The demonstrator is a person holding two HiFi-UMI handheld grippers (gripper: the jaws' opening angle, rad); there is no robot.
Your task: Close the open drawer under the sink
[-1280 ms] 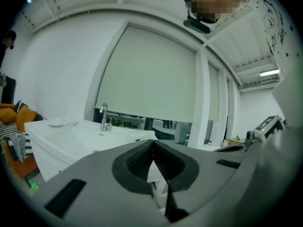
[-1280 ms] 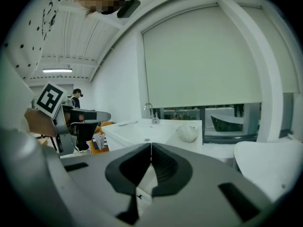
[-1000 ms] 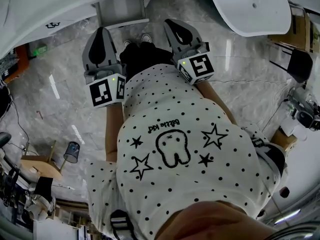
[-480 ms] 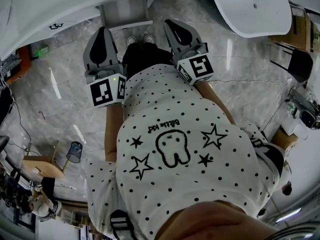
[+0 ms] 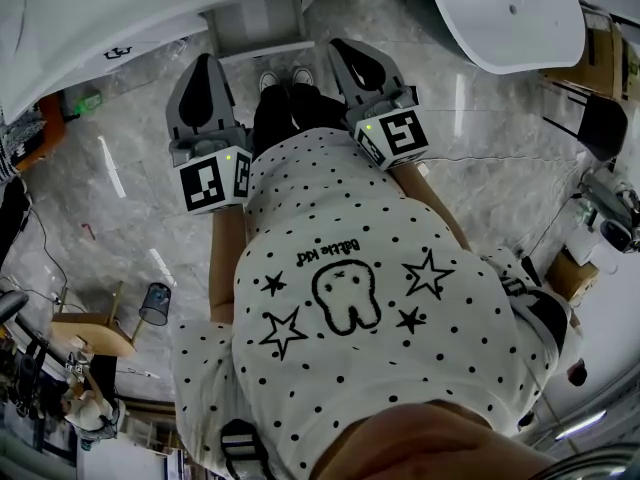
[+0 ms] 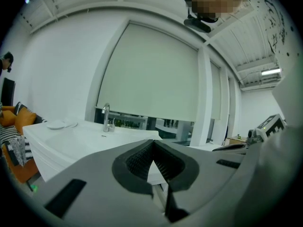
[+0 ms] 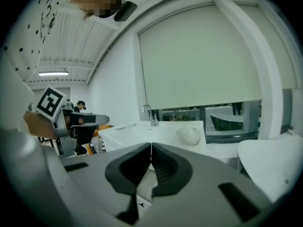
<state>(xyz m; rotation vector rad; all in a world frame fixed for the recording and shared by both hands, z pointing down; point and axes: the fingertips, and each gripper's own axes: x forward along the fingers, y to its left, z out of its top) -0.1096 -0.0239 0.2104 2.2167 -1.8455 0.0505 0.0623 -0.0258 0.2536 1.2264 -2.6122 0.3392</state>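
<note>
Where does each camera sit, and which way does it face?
Head view: on the person's head, facing steeply down at the floor; shirt, left gripper and right gripper show.
Left gripper view: rides that gripper, facing the faucet; shut jaws show.
Right gripper view: rides its gripper, facing that faucet; shut jaws show.
Both gripper views share the faucet.

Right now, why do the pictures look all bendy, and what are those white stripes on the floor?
Head view: a wide lens curves the room, and the stripes are light reflecting off the shiny floor. Left gripper view: the window blind bows, the corners go black, and the left tool looks soft up close. Right gripper view: same bending and dark corners.
</note>
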